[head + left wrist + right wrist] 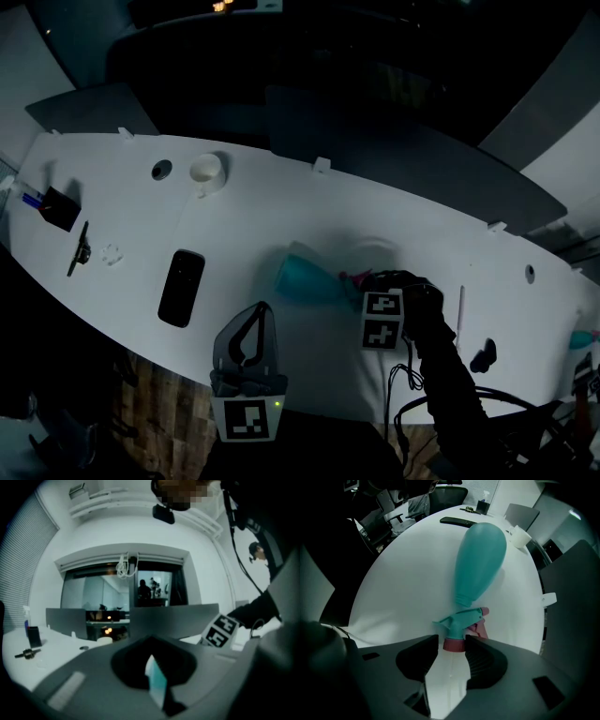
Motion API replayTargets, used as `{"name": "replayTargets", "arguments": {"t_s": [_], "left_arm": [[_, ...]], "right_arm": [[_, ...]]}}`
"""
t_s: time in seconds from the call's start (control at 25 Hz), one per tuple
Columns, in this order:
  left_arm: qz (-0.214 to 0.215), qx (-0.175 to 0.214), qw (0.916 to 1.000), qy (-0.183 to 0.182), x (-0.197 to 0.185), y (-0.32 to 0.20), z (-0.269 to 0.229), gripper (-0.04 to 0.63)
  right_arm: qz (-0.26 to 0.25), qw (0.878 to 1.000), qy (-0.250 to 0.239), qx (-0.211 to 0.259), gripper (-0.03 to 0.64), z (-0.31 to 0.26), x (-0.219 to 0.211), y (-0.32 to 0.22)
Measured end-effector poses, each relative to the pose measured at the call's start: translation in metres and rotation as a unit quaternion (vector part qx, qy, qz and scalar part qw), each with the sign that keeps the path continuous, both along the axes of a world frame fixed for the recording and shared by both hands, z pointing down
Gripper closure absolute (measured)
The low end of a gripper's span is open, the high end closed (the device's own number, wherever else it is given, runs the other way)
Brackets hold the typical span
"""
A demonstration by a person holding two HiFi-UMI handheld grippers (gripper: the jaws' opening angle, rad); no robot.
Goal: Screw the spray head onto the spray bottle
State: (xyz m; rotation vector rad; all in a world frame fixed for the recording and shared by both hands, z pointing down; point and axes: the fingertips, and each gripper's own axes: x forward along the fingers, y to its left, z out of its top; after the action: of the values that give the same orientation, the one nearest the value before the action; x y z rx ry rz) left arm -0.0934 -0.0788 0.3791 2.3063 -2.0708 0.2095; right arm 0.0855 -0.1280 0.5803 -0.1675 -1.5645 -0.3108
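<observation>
The screwing looks not yet begun: the teal plastic spray bottle [480, 559] lies on its side on the white table [403, 573], the teal, pink-collared spray head [461, 620] lies loose by its neck, the right gripper [452, 644] straddles that collar with jaws apart, and the left gripper [264, 309] is clenched on nothing.

Spray head [349, 278] largely hidden behind a marker cube [382, 320] overhead

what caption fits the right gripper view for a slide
Open hand-held gripper straddles the spray head beside the teal bottle lying on the white table.
</observation>
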Motion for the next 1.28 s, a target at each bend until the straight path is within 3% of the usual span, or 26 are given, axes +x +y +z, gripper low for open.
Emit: {"name": "replayTargets", "arguments": {"t_s": [0.2,0.84,0.92,1.08,1.28], "left_arm": [[0.003,-0.005,0.9999,-0.013,-0.001,0.003,0.001,0.592],[0.002,-0.001,1.0,-0.006,0.005,0.007,-0.001,0.592],[-0.002,-0.002,1.0,-0.002,0.004,0.009,-0.001,0.592],[-0.004,-0.003,1.0,-0.002,0.0,0.012,-0.001,0.592],[0.002,0.004,1.0,-0.001,0.002,0.009,-0.003,0.592]], "right_arm": [[0.003,1.0,0.022,-0.01,0.456,0.001,-0.001,0.0],[-0.01,0.994,0.098,-0.049,0.462,0.007,0.0,0.002],[-0.001,0.995,0.082,-0.049,0.463,0.006,-0.001,0.002],[0.058,0.997,0.004,-0.044,0.465,-0.001,0.003,0.005],[0.137,0.981,-0.132,-0.031,0.466,-0.023,-0.004,0.011]]}}
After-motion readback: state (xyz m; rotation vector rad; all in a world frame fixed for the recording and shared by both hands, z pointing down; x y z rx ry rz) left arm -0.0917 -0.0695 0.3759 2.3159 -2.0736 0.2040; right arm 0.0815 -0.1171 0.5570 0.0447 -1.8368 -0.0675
